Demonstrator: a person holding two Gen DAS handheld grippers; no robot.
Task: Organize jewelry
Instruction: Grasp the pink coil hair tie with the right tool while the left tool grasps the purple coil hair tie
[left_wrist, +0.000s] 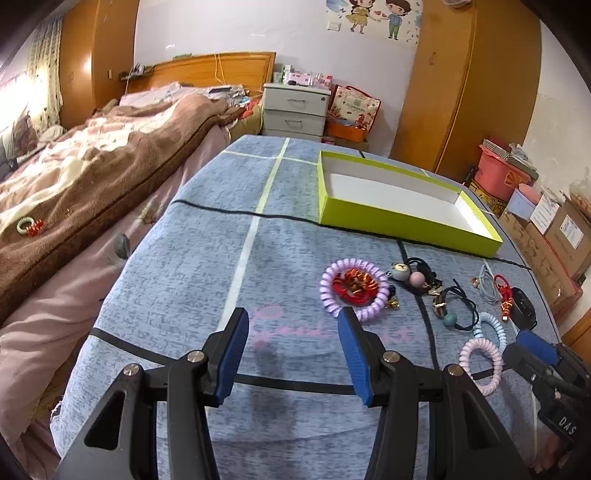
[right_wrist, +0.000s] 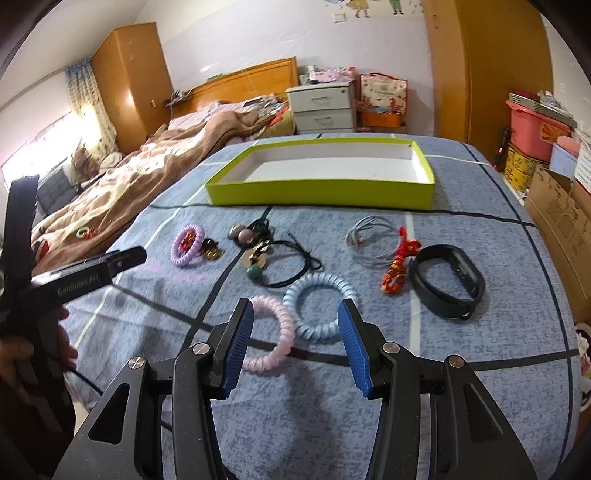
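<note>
Nothing is sorted yet: the box (right_wrist: 321, 192) is sitting empty, hair ties (right_wrist: 317, 310) are lying loose, and both the left gripper (left_wrist: 293, 354) and the right gripper (right_wrist: 295, 347) are gaping wide, holding nothing.

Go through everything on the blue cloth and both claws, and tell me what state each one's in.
left claw: open, holding nothing
right claw: open, holding nothing
green box: lid off, empty
purple coil tie: on the cloth, red charm inside its ring
pink coil tie: flat, touching the blue one
blue coil tie: flat
black band: looped shut, on its edge
</note>
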